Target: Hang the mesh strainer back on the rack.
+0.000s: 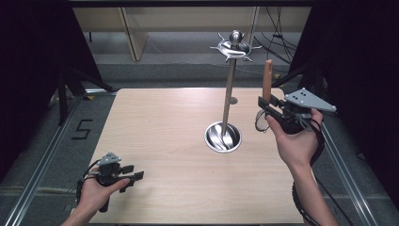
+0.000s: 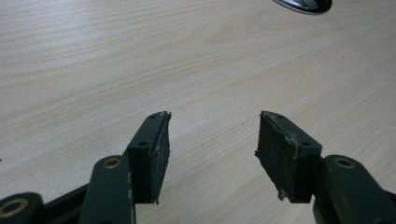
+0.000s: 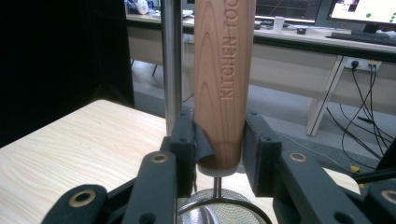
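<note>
Held upright in the right gripper (image 1: 266, 107), a wooden-handled kitchen utensil (image 1: 267, 80) is pinched near the base of its handle, with the jaws closed on it. In the right gripper view the handle (image 3: 224, 84) is seen rising between the two pads, lettered "KITCHEN TOO…", and a thin metal shank drops from its lower end toward a round strainer-like head (image 3: 219, 210), partly cut off at the bottom. The long axis of the utensil is near vertical. A metal utensil stand (image 1: 229, 89) is placed on the wooden table (image 1: 160, 141), to the left of the right gripper as the person sees it, with a polished round base (image 1: 223, 137) and a ring of hooks (image 1: 234, 47) at the top of its pole. The hooks are judged to lie higher than the gripper and leftward, so the right hand is much the nearer one. The left gripper (image 1: 131, 179) is rested low at the near left of the table, well apart from the stand, its jaws spread and nothing between them
</note>
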`<state>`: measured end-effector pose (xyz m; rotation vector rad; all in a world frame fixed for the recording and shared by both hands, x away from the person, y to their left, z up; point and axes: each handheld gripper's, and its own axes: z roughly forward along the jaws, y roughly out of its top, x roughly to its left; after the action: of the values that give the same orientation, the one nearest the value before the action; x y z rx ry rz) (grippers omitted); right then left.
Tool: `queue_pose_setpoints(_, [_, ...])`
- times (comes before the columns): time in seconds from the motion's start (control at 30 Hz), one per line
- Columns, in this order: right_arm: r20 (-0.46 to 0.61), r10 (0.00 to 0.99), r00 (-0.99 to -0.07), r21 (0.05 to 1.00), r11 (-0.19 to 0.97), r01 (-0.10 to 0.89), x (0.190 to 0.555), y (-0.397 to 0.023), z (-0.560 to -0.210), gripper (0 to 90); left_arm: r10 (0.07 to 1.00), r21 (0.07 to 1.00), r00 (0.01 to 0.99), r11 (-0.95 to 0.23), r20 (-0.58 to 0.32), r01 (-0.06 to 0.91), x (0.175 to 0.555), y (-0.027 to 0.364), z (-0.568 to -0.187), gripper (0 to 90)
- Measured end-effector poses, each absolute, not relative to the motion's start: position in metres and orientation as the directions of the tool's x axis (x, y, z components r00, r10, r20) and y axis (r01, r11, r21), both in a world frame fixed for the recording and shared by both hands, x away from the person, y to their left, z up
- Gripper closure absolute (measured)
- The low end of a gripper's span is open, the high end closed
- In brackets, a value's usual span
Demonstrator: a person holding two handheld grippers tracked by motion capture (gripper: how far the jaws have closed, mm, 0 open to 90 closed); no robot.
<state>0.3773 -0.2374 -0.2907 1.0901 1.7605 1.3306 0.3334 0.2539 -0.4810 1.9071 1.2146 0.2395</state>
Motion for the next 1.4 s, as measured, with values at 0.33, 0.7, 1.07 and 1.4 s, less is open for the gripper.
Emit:
queue_pose_setpoints(0.33, [-0.016, 0.901, -0.434, 0.966, 0.127, 0.227, 0.38, -0.237, -0.29, 69.3, 0.817, 0.735, 0.517, -0.183, -0.255, 0.653, 0.334, 0.255, -0.48, 42.5])
queue_pose_setpoints(0.7, [-0.018, 0.891, -0.454, 0.971, 0.124, 0.204, 0.381, -0.233, -0.286, 69.3, 0.817, 0.736, 0.518, -0.185, -0.253, 0.652, 0.334, 0.256, -0.48, 42.0])
queue_pose_setpoints(1.07, [-0.05, 0.884, -0.464, 0.973, 0.148, 0.178, 0.386, -0.233, -0.284, 69.3, 0.818, 0.736, 0.517, -0.184, -0.252, 0.651, 0.334, 0.255, -0.48, 42.0])
queue_pose_setpoints(1.4, [-0.037, 0.876, -0.482, 0.97, 0.147, 0.193, 0.388, -0.228, -0.284, 69.3, 0.818, 0.733, 0.516, -0.185, -0.253, 0.654, 0.334, 0.256, -0.48, 42.0])
